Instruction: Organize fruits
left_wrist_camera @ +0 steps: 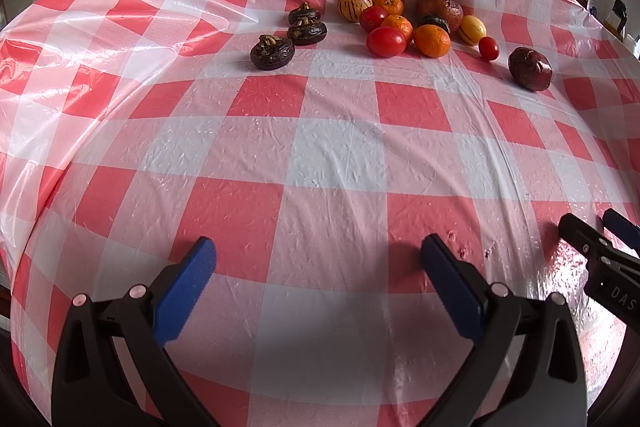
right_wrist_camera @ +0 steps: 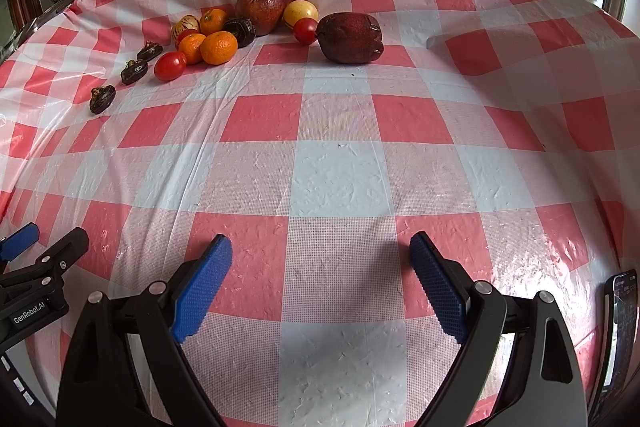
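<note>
While both tongs are hovering low over the near part of the checked plastic tablecloth (right_wrist_camera: 340,179), each is standing spread wide with nothing between its blue ribbed pads. The left gripper (left_wrist_camera: 318,259) is facing the fruits from well back; the right gripper (right_wrist_camera: 320,255) is waiting just to its right, its tip showing at the edge of the left view.

The fruits are lying far ahead of both tongs, well apart from the pads. Ahead and left of the left tongs, three dark water chestnuts (left_wrist_camera: 273,51) are sitting in a loose line; they are looking hard, squat and knobbly, so pinching across the flat flanks should be holding them safely. Straight ahead, the mandarins (left_wrist_camera: 432,41) and tomatoes (left_wrist_camera: 386,41) are crowding together, some touching. The tomatoes are looking smooth, taut and slippery, likely bruising under a hard squeeze, so a gentle grip across the widest part is seeming wise. The mandarins are appearing dimpled and slightly yielding, giving the pads good friction. Two striped yellow melons (left_wrist_camera: 355,5) are looking firm and glossy. Behind them a wrinkled brown apple (right_wrist_camera: 259,10) is probably soft. Ahead of the right tongs, slightly left, a dark red passion fruit (right_wrist_camera: 351,37) is lying apart, its skin leathery and creased, probably light and hollow-feeling.

The tablecloth is crinkling and shining, so fruit may be rolling on it.
</note>
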